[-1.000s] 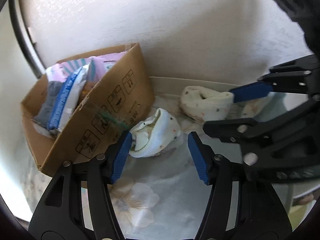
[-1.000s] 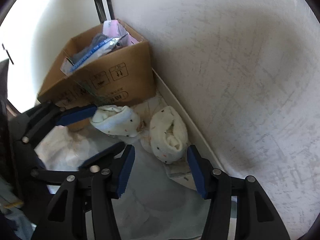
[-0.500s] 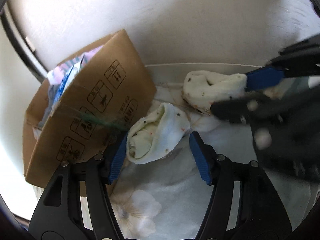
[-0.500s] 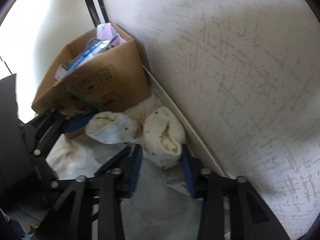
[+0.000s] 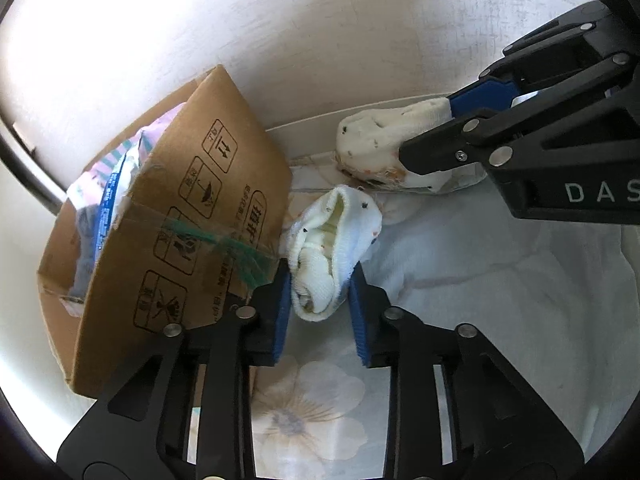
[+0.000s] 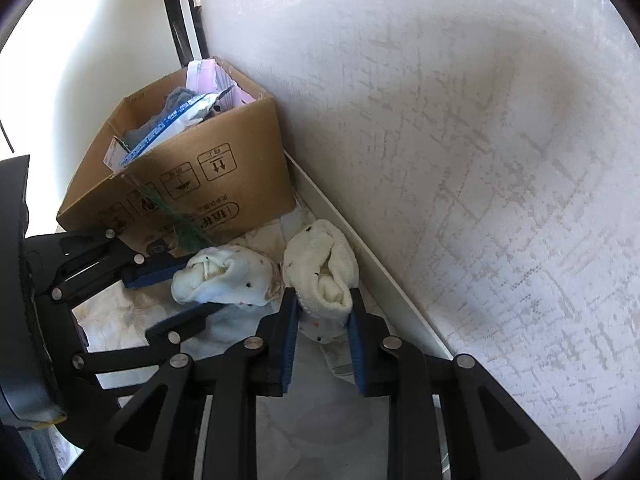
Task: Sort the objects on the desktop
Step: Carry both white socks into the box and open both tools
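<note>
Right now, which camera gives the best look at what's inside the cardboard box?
The right wrist view. It looks down into the cardboard box from above its open top, showing the packets and cloth piled inside. The left wrist view mostly faces the box's printed side, with only a sliver of the contents showing at its left edge.

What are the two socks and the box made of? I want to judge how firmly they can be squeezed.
Both socks, left and right: soft cream knit, likely cotton, matte and speckled; looped ribbing shows and they bunch under the pads. Box: plain brown corrugated cardboard, matte, with printed handling symbols, a raw edge and a taped seam.
</note>
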`<state>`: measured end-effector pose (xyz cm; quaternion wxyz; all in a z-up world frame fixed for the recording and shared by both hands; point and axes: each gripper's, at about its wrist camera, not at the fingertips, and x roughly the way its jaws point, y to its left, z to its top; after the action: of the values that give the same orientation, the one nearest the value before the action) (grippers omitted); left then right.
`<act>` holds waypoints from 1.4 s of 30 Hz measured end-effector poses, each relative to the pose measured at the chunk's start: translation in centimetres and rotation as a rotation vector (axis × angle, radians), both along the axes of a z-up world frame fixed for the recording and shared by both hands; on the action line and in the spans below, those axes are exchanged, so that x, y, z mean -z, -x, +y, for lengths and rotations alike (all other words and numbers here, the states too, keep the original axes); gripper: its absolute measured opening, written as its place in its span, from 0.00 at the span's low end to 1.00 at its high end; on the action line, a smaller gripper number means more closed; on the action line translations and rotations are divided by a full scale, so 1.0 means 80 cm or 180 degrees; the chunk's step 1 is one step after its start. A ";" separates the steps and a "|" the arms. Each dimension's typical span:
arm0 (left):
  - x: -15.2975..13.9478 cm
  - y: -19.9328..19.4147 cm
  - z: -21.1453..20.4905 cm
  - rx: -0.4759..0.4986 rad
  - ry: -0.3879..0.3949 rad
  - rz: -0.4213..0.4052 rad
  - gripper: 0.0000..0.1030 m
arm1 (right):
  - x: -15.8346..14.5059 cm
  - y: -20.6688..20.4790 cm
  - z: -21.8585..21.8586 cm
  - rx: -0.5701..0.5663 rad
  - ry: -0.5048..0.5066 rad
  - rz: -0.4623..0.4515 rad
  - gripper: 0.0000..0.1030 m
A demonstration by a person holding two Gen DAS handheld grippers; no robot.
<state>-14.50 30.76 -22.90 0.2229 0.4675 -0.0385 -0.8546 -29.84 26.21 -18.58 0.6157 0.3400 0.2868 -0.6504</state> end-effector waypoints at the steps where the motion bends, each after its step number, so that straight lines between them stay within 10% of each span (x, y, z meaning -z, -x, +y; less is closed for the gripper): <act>1: -0.001 -0.002 0.000 0.0012 -0.0010 0.0001 0.21 | -0.002 -0.002 0.003 0.0007 0.0011 0.0009 0.21; 11: -0.036 -0.034 0.017 0.0208 -0.0021 0.0192 0.21 | -0.039 -0.016 0.008 0.0149 0.0088 0.0165 0.21; 20: -0.142 -0.089 0.005 0.0641 -0.0043 0.0510 0.21 | -0.130 -0.044 0.036 0.0368 0.0110 0.0339 0.21; 31: -0.214 -0.109 -0.163 0.0658 -0.0452 0.0498 0.21 | -0.218 -0.109 -0.032 0.0676 0.0251 0.0141 0.21; 42: -0.177 -0.108 -0.327 0.0648 -0.0563 0.0278 0.21 | -0.180 -0.162 -0.159 0.0819 0.0011 -0.0033 0.21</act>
<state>-5.88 4.60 -8.75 0.0945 0.4413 -0.0006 -0.8924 -16.85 13.48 -4.19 0.5292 0.3763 0.2366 -0.7228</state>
